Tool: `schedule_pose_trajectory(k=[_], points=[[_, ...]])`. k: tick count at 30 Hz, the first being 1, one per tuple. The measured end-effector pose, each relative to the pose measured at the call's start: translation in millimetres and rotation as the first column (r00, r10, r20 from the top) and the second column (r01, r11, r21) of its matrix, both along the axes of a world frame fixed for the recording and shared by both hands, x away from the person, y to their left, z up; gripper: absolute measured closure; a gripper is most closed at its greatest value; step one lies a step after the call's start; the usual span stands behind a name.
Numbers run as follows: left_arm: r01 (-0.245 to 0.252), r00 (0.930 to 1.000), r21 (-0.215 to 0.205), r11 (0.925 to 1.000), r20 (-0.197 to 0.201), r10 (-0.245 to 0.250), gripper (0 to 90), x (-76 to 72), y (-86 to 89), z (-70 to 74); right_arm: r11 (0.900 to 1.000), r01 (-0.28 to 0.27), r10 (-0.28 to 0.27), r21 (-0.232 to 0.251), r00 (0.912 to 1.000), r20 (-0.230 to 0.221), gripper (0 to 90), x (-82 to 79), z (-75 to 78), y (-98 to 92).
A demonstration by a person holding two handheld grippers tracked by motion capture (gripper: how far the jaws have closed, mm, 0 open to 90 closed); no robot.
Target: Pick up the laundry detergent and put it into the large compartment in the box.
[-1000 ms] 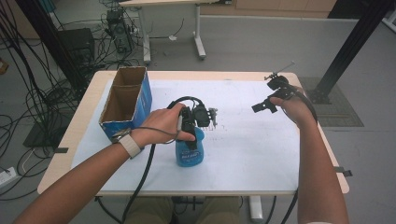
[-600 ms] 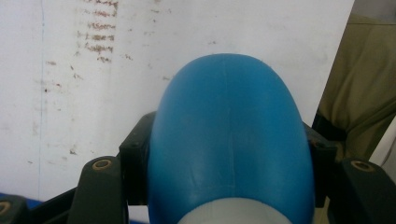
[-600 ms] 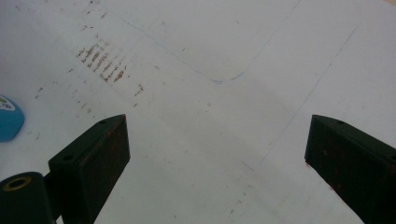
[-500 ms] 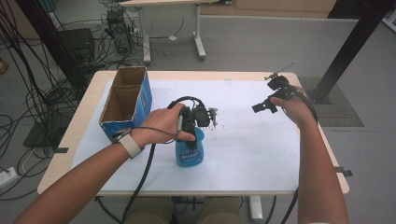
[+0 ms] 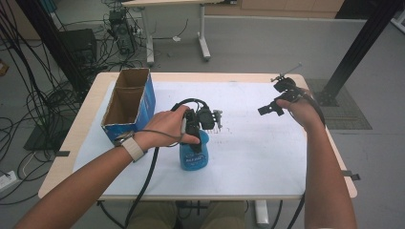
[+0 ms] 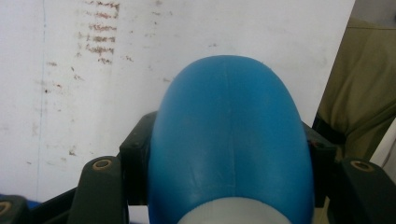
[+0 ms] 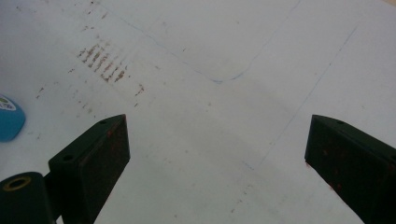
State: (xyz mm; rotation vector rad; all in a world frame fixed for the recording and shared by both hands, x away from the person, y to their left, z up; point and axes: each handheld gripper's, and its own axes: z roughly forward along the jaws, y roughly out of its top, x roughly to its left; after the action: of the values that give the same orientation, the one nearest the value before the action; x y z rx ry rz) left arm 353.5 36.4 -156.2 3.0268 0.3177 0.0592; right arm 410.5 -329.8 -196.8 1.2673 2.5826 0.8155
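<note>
A: Your left gripper (image 5: 193,136) already pinches the blue bottle (image 5: 194,155) — its jaws press on both sides of the body, just under the white neck. The bottle stands upright, its long axis vertical, on the white sheet (image 5: 258,157) near the table's front edge, a little left of the middle.

B: In the left gripper view the blue bottle (image 6: 229,140) bulges out between the jaws, so you have a full grip. And the other hand?

A: Your right gripper (image 5: 274,106) hangs in the air at about 2 o'clock from the bottle, well apart from it. Its jaws are spread wide, and between them is bare sheet, as the right gripper view shows. The left hand is clearly the nearer one.

B: Then where could the bottle go?

A: I judge the cardboard box (image 5: 128,106) is the likely place. It lies at about 10 o'clock from the bottle, near the table's left edge, its long axis running from front to back. It is open on top, and what you can see of the inside looks empty — the bottom at its near end is hidden by the wall.

B: So you would lift first, then travel left and a little away from yourself.
</note>
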Motion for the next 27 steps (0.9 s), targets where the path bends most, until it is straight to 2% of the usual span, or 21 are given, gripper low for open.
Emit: schedule_pose_trajectory(k=[8, 11, 13, 20, 27], points=[[-0.015, 0.9999, 0.002, 0.9999, -0.004, 0.015, 38.1, -1.0, 2.3, 2.0, 1.0, -0.002, 0.002, 0.001, 0.9999, 0.011, 6.6, -3.0, 2.5, 0.4], [-0.034, 0.9993, -0.013, 0.9993, -0.014, 0.034, 38.1, -1.1, 6.5, 5.0, 1.0, 0.002, -0.002, 0.002, 1.0, 0.007, 6.6, -3.7, 3.2, 0.2], [-0.039, 0.9991, -0.022, 0.999, -0.017, 0.039, 38.1, -1.4, 8.6, 8.3, 1.0, -0.001, 0.001, 0.002, 1.0, 0.009, 6.6, -3.9, 3.1, -0.1], [-0.077, 0.9969, -0.013, 0.9969, -0.013, 0.077, 38.1, -6.1, 9.7, 22.0, 1.0, 0.001, -0.001, 0.008, 0.9999, 0.015, 6.6, -6.4, 5.3, -0.3], [-0.143, 0.9897, -0.006, 0.9897, -0.002, 0.143, 38.1, -9.8, 15.0, 40.2, 1.0, 0.003, -0.003, 0.009, 0.9999, 0.012, 6.6, -7.1, 6.3, -0.8]])
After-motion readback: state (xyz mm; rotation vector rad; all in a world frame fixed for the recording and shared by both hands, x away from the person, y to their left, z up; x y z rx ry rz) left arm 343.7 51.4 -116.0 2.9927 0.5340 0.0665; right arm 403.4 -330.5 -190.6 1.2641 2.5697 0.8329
